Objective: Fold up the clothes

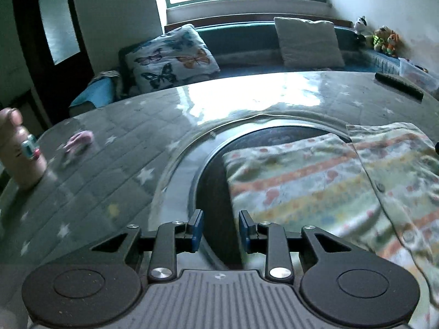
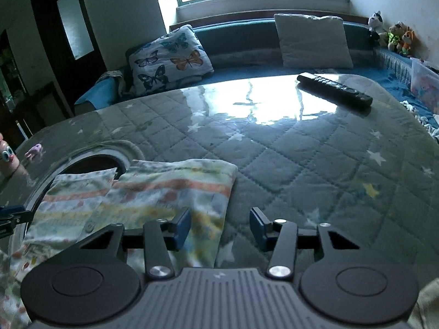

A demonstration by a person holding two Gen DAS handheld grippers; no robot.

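A pale garment with coloured stripes and small prints (image 1: 315, 181) lies flat on the glass-topped table, partly folded, with a button placket showing. My left gripper (image 1: 221, 231) hovers open just off the garment's left edge, over the dark round opening in the table, nothing between its fingers. In the right wrist view the same garment (image 2: 153, 192) spreads at lower left. My right gripper (image 2: 219, 226) stands open above its right edge, the left finger over the cloth, the right finger over bare table. The left gripper's tip (image 2: 12, 216) peeks in at the left edge.
The table (image 2: 301, 170) has a quilted star cloth under glass. A black remote (image 2: 333, 89) lies at its far right. A small pink object (image 1: 79, 139) and a figurine bottle (image 1: 20, 150) stand at the left. Behind is a couch with a butterfly pillow (image 1: 171, 56).
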